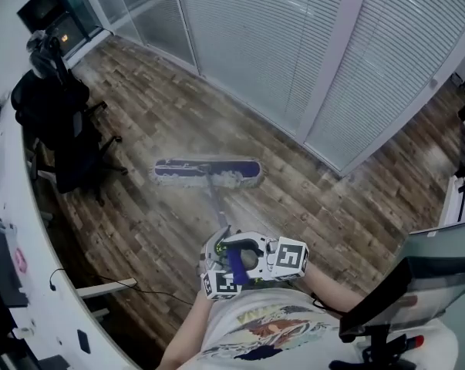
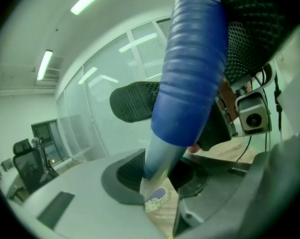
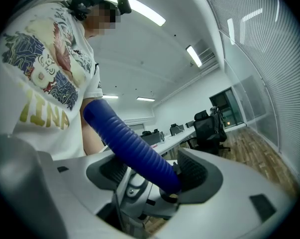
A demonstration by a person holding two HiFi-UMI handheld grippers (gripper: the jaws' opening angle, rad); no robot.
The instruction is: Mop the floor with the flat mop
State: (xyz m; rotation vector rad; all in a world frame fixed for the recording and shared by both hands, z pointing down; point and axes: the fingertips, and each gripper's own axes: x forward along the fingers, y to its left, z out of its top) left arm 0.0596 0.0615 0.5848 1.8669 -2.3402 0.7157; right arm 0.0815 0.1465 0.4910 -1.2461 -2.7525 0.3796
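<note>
1. At the far left of the head view, a black office chair [image 1: 58, 129] stood by the curved white desk [image 1: 39, 284], well apart from the mop.
2. Right of the chair, the flat mop [image 1: 207, 172] lay with its head flat on the wood-plank floor [image 1: 155, 230]. Its long side ran across my view, near the glass wall with white blinds [image 1: 263, 45]. The pad was dark blue with a pale, shaggy fringe round its edge.
3. From the middle of that head a thin pale handle [image 1: 215, 206] ran back toward me, blurred along its length, and ended in a blue ribbed grip [image 2: 192, 68].
4. My left gripper [image 2: 162, 176] was clamped on the handle just below the blue grip, with a dark mesh pad on either side of the pale shaft.
5. My right gripper [image 3: 157, 176], just beside the left one and close to my chest, was clenched on the blue ribbed grip. The grip slanted up between the pads toward my printed white shirt [image 3: 45, 83].
</note>
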